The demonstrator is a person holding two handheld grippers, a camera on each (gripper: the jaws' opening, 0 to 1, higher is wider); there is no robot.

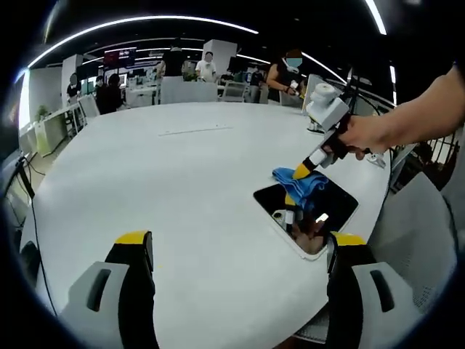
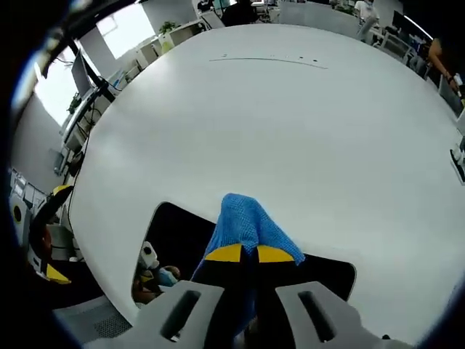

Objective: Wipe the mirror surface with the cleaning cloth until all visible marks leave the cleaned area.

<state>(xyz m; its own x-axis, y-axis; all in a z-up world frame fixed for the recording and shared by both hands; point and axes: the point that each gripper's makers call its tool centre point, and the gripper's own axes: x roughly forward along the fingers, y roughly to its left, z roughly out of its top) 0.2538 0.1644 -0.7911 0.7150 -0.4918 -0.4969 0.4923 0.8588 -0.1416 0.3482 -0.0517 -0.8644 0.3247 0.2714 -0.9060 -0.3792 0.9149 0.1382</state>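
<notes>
A dark rectangular mirror (image 1: 330,206) in a white frame lies flat on the white table, near its right edge. On the mirror's far corner sits a bunched blue cloth (image 1: 304,183), and my right gripper (image 1: 301,172), held by a hand, is shut on it. In the right gripper view the two yellow tips (image 2: 249,254) pinch the blue cloth (image 2: 245,218) against the mirror (image 2: 178,229). My left gripper (image 1: 240,243) is open and holds nothing; it hovers over the table just short of the mirror. It also shows at the left edge of the right gripper view (image 2: 49,233).
The white table (image 1: 182,167) is large and round, with a thin seam line far across it. Small white items stand at its far right edge (image 1: 314,127). Several people, desks and chairs are in the background (image 1: 207,69). A grey chair (image 1: 418,218) stands beside the mirror's end.
</notes>
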